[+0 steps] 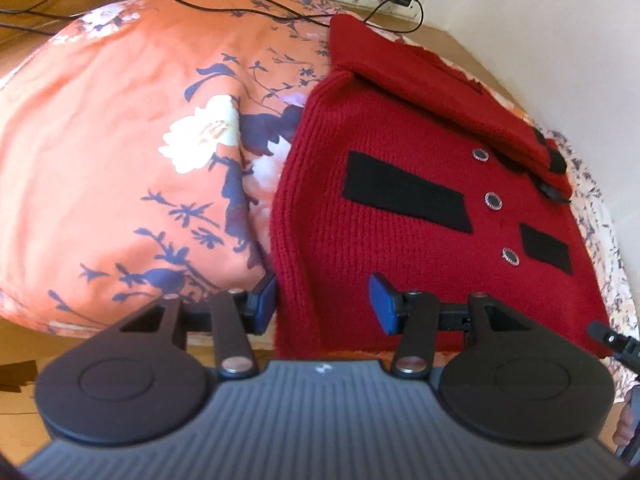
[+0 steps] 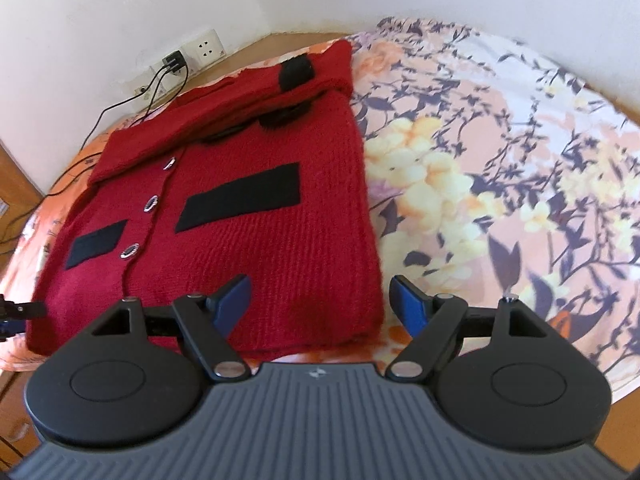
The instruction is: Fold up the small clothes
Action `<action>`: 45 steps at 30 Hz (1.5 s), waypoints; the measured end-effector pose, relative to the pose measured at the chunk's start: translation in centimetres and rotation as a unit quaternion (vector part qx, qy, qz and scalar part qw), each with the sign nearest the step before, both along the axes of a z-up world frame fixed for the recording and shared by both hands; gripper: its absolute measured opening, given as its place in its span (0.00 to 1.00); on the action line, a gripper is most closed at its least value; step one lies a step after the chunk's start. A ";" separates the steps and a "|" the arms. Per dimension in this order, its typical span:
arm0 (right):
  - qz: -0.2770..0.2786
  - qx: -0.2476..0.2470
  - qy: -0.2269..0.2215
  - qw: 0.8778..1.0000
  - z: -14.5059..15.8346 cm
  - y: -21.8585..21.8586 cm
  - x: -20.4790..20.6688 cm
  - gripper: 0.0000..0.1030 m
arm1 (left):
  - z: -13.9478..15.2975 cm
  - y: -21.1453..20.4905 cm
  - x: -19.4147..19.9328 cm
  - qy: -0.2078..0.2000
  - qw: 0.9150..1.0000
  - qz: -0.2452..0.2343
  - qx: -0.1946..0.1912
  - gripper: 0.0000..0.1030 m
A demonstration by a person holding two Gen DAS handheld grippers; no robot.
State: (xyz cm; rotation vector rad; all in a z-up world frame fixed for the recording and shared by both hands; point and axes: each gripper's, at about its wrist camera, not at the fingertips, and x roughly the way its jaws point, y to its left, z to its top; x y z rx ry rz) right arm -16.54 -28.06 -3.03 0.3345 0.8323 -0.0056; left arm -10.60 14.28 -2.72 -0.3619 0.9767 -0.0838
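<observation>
Cardigan (image 1: 400, 208) is lying flat on the bed (image 2: 500, 160), sleeves folded across its 12 o'clock end; both hand-held grippers, left (image 1: 326, 306) and right (image 2: 322, 304), are hovering released at its 6 o'clock hem corners, seemingly readying the fold.

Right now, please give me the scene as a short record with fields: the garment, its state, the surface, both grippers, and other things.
garment: red knit cardigan with black patches and three buttons
state: lying flat, sleeves folded across the top
surface: floral bedsheet
left gripper: open, at the cardigan's near left corner
right gripper: open, at its near right corner
pillow: orange floral, left of the cardigan
background: black charger plugged into a wall socket
</observation>
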 end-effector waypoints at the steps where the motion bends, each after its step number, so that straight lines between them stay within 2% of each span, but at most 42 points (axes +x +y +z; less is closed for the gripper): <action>1: 0.002 0.006 0.000 1.000 0.0 0.0 0.1 0.79 | -0.1 0.0 0.1 -0.004 1.000 0.000 -0.005 0.50; 6: 0.010 0.036 -0.006 0.999 -0.1 0.2 0.6 0.79 | -0.6 0.4 0.5 -0.017 1.000 0.005 -0.014 0.50; 11: 0.013 0.045 -0.006 0.999 -0.5 0.2 1.0 0.79 | -1.1 1.0 0.7 -0.020 1.000 0.000 -0.024 0.48; 20: 0.015 0.064 -0.004 0.998 -0.5 0.0 1.0 0.77 | -1.1 0.6 0.8 -0.014 1.000 -0.005 -0.015 0.48; 21: 0.014 0.063 -0.004 0.998 -0.5 0.0 1.0 0.77 | -1.1 0.7 0.9 -0.012 1.000 -0.001 -0.018 0.48; 22: 0.014 0.062 -0.005 0.998 -0.4 0.0 1.0 0.76 | -1.1 0.8 1.0 -0.010 1.000 0.006 -0.021 0.43; 23: 0.015 0.063 -0.007 0.998 -0.3 0.0 1.0 0.71 | -1.0 0.7 1.1 -0.010 1.000 0.011 -0.017 0.34; 24: 0.015 0.062 -0.011 0.998 -0.1 0.0 0.9 0.64 | -0.9 0.7 1.3 -0.007 1.000 0.015 -0.008 0.17; 25: 0.014 0.061 -0.014 0.998 0.0 0.1 0.9 0.59 | -0.8 0.8 1.4 -0.005 1.000 0.020 -0.005 0.16; 27: 0.013 0.060 -0.021 0.998 0.4 -0.1 1.0 0.35 | -0.6 1.2 1.4 -0.005 1.000 0.023 -0.020 0.11; 30: 0.014 0.064 -0.031 0.997 0.8 -0.2 1.3 0.14 | 0.0 1.5 1.4 -0.018 0.999 0.018 -0.040 0.10; 33: 0.008 0.083 -0.053 0.995 1.5 -0.6 1.5 0.10 | 1.1 1.5 1.6 -0.037 0.997 0.017 -0.064 0.09; 37: -0.004 0.100 -0.090 0.991 2.8 -1.2 2.0 0.09 | 2.9 1.0 2.5 -0.068 0.995 0.009 -0.068 0.09; 40: -0.003 0.079 -0.106 0.991 4.0 -1.0 3.0 0.09 | 4.1 0.7 3.6 -0.087 0.994 0.007 -0.067 0.09; 45: -0.007 0.054 -0.128 0.990 5.5 -1.1 5.2 0.09 | 5.5 0.2 5.8 -0.116 0.992 0.012 -0.043 0.09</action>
